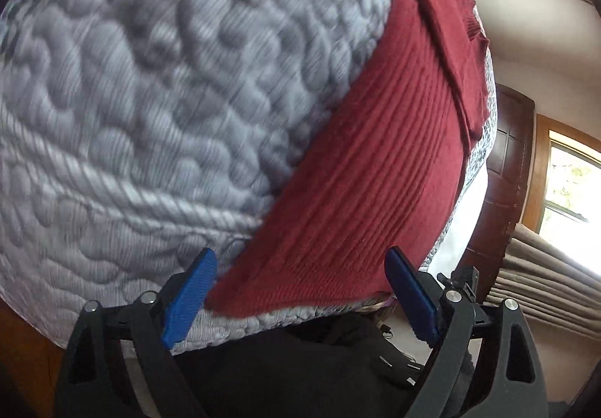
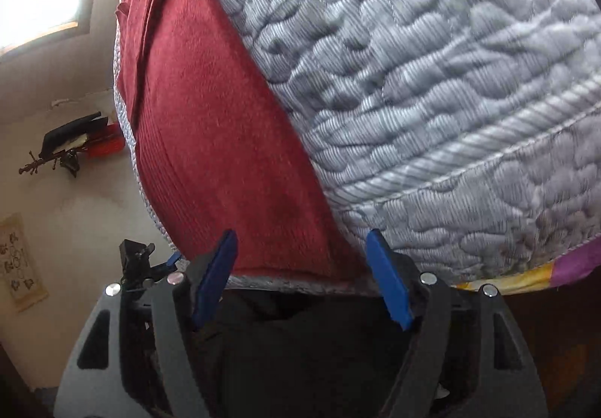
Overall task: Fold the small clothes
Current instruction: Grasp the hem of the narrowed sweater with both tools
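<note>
Probably my left claw (image 1: 300, 290) and right claw (image 2: 304, 275), both released with the dark red garment (image 1: 360, 185) lying just ahead between their fingers on the quilted mattress (image 1: 131, 80), could pinch the mattress cover too.

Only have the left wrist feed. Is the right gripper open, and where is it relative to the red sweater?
Observer: The right gripper is open and holds nothing. The near edge of the red sweater lies just ahead, between its fingers.
Operator: Anything off to its right?
Observer: A purple and yellow cloth peeks out below the mattress edge.
Operator: And to its left?
Observer: A wall hook with something dark hanging on it, beyond the bed.
</note>
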`<state>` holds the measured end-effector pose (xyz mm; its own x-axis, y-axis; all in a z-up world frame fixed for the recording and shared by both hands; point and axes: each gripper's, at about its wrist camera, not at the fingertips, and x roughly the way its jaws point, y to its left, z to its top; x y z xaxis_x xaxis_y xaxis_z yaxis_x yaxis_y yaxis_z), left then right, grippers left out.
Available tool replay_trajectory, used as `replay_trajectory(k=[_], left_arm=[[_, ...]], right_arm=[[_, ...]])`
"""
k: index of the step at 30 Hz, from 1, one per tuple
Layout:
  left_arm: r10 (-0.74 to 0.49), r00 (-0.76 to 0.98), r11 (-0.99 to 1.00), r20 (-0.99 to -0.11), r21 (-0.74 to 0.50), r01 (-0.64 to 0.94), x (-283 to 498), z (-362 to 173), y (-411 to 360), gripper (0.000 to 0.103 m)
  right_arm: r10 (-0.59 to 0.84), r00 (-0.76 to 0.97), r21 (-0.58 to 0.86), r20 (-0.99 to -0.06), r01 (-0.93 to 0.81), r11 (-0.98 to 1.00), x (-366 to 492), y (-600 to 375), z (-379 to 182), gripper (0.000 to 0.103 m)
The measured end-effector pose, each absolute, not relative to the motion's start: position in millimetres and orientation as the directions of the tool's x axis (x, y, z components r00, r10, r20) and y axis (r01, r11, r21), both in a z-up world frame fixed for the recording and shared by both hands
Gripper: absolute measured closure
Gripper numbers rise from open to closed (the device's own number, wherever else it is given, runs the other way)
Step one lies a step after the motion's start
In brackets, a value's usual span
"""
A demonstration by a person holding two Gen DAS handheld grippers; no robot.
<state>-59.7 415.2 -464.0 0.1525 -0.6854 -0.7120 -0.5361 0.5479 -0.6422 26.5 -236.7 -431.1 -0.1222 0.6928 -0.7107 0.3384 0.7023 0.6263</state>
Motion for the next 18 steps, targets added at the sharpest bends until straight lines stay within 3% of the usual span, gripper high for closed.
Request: replay_trajectory(k=[18], left_arm=[[-0.703,0.050,0.594,-0.709,-0.625,-0.507,-55.5,-491.4,376.2,0.005]], right_arm=[[0.671,-0.172,0.624,-0.721,0.259,0.737,13.2,-194.1,-462.8,0.033]])
